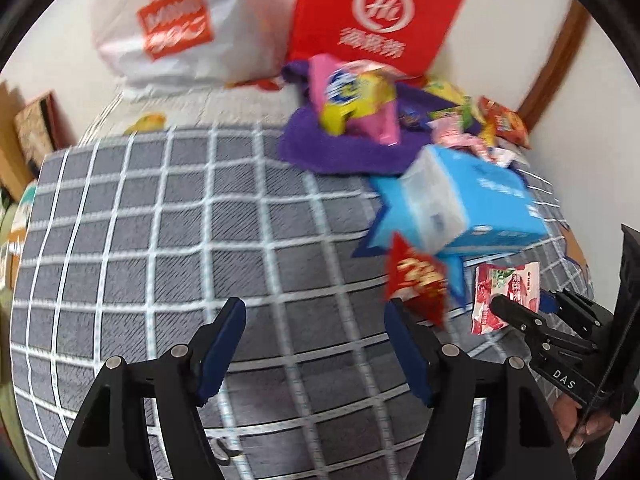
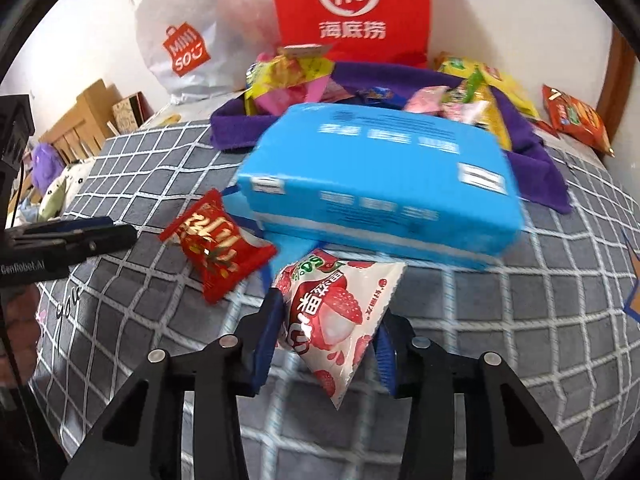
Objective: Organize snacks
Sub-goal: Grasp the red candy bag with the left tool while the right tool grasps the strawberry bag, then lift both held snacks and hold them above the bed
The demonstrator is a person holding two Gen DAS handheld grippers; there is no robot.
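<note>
Grey checked bedding (image 2: 500, 320) gives softly, so keep your right gripper (image 2: 326, 332) fingers pinching the strawberry packet (image 2: 340, 312) while your left gripper (image 1: 314, 344), fingers wide, closes on the red packet (image 1: 416, 280).

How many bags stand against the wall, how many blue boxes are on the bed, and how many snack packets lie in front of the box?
Bags: 2, red bag and white bag
Blue box: 1
Packets: 2, red packet and strawberry packet
Total: 5
</note>
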